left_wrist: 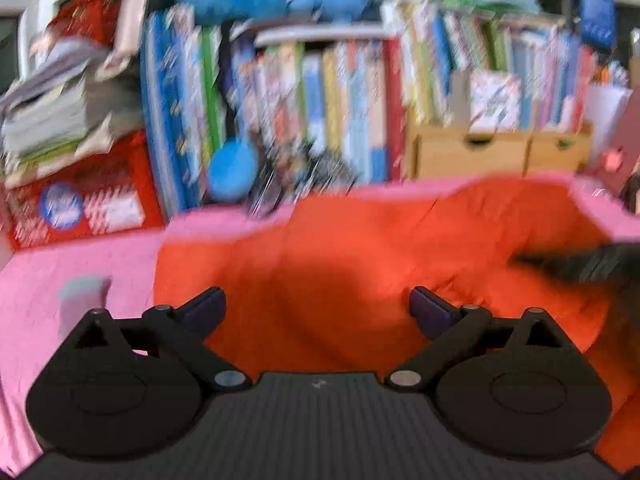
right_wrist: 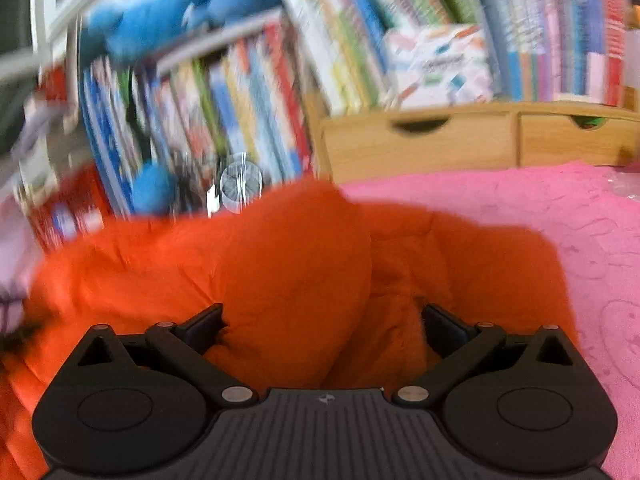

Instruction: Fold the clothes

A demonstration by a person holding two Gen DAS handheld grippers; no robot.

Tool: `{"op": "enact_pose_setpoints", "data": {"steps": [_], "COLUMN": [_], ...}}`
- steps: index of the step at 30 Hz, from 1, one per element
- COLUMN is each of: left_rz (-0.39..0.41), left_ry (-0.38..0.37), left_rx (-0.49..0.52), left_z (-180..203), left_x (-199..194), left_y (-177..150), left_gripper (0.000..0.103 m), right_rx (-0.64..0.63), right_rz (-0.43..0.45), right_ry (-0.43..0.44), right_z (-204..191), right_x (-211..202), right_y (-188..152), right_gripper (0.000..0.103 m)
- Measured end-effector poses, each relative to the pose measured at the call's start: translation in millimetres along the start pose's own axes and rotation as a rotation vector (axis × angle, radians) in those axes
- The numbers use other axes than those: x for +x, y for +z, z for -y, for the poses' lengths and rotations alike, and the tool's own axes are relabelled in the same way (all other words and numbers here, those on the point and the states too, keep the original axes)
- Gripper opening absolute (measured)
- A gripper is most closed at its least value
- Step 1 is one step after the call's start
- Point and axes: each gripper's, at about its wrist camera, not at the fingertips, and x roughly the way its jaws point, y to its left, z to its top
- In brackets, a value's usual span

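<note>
Pink blanket (right_wrist: 520,208) carries a rumpled, bunched orange garment (right_wrist: 296,264).

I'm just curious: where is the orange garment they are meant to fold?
The crumpled orange cloth garment lies on the pink blanket, just ahead of both open grippers, in front of the wooden drawer box and books.

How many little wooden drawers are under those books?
2, side by side beneath the books: one light wooden drawer on the left, another wooden drawer to its right. More may lie beyond the picture's edge.
</note>
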Motion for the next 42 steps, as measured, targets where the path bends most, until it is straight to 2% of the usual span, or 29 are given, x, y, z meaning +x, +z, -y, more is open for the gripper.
{"op": "enact_pose_setpoints", "data": {"steps": [2,3,6,11,14,18,20,23,25,26,27,28,29,31,32,34,36,40,42], "left_rz": [-0.007,-0.005,0.0,0.042,0.093,0.167,0.222,0.236,0.21,0.191,0.168,0.143,0.115,0.078,0.083,0.074,0.065,0.07,0.079], "left_ry": [-0.026,-0.036,-0.034,-0.033,-0.056,-0.079,-0.092,-0.09,-0.052,-0.024,0.004,0.032,0.054,0.078,0.074,0.048,0.057,0.095,0.119], "left_rx": [-0.081,-0.101,-0.102,-0.102,-0.076,-0.033,-0.054,-0.125,-0.16,-0.161,-0.15,-0.133,-0.115,-0.088,-0.084,-0.1,-0.084,-0.075,-0.076], "left_z": [-10,-13,-13,-12,-5,2,-2,-8,-8,-6,-3,1,4,7,5,1,1,-3,-6], "left_x": [6,6,7,-8,-21,-31,-31,-10,12,22,32,43,54,70,74,76,77,75,74], "left_y": [-11,-14,-12,-15,-16,4,26,61,74,76,74,71,65,49,39,35,35,35,35], "left_gripper": [0.103,0.103,0.103,0.103,0.103,0.103,0.103,0.103,0.103,0.099,0.093,0.09,0.084,0.083,0.083,0.084,0.084,0.085,0.085], "right_rx": [0.087,0.114,0.098,-0.019,-0.07,-0.203,-0.173,-0.124,-0.036,0.004,0.003,-0.01,-0.041,-0.129,-0.195,-0.24,-0.192,-0.251,-0.198], "right_rz": [0.097,0.116,0.083,0.092,0.117,0.177,0.24,0.331,0.279,0.25,0.184,0.129,0.088,0.034,0.009,-0.017,-0.035,0.006,0.004], "right_ry": [0.029,0.006,-0.117,-0.172,-0.048,0.039,0.05,0.068,0.113,0.137,0.174,0.185,0.145,0.018,-0.065,-0.105,-0.093,-0.21,-0.223], "right_z": [15,21,27,9,-8,-40,-47,-57,-53,-51,-50,-51,-53,-56,-55,-47,-38,-37,-24], "right_x": [-19,-25,-34,-59,-81,-89,-78,-62,-40,-28,-15,-2,10,31,41,48,44,32,29], "right_y": [-3,-5,-10,-19,-23,-10,11,43,61,69,73,73,69,53,40,23,25,22,22], "right_gripper": [0.103,0.103,0.103,0.102,0.103,0.103,0.103,0.103,0.103,0.099,0.088,0.083,0.079,0.077,0.071,0.073,0.073,0.073,0.077]}}
